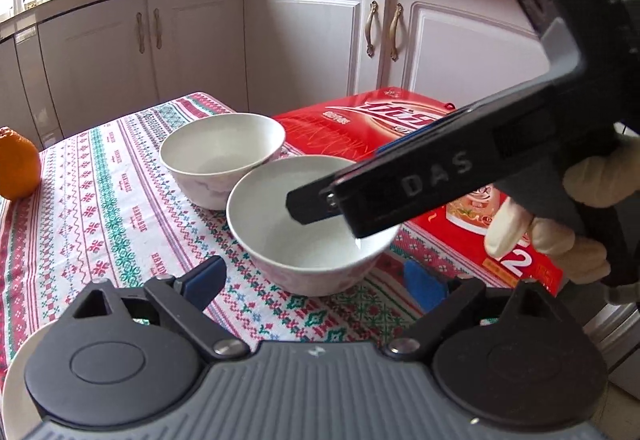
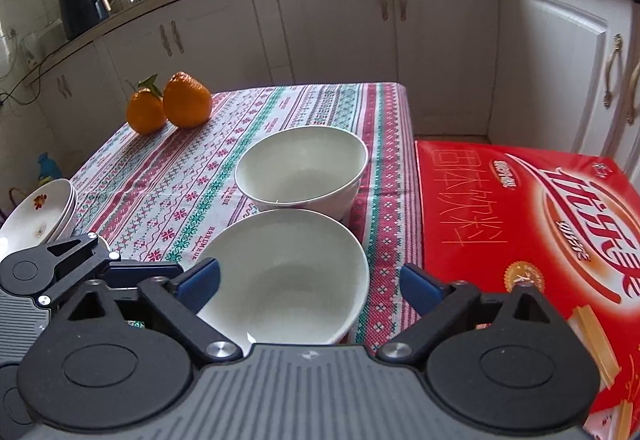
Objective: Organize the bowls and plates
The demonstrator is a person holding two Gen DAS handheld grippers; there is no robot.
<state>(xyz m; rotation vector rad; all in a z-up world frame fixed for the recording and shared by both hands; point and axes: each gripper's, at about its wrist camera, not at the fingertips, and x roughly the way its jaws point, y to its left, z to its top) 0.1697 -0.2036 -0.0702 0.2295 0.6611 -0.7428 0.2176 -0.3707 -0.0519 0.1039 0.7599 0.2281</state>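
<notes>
**Two white bowls between open hand-held grippers on the patterned cloth**

Left wrist view: the left hand-held gripper (image 1: 314, 282) is standing wide, its blue pads either side of the near bowl (image 1: 312, 224) without touching it. The right hand-held gripper (image 1: 316, 206) is reaching across from the right over that bowl's rim, held by a gloved hand (image 1: 576, 224), and is blocking part of the red carton (image 1: 360, 120) behind. The far bowl (image 1: 222, 156) is sitting touching the near one. An orange (image 1: 18, 168) is lying at the left edge.

Right wrist view: the right hand-held gripper (image 2: 310, 286) is also standing wide, with the near bowl (image 2: 288, 276) between its pads and nothing gripped. The far bowl (image 2: 302, 168) is sitting just behind. Two oranges (image 2: 170, 104) are resting at the far left corner, stacked plates (image 2: 38, 216) at the left edge, the red carton (image 2: 520, 224) on the right. The cloth-covered counter (image 2: 180, 168) is standing before white kitchen cabinets (image 2: 336, 20).
</notes>
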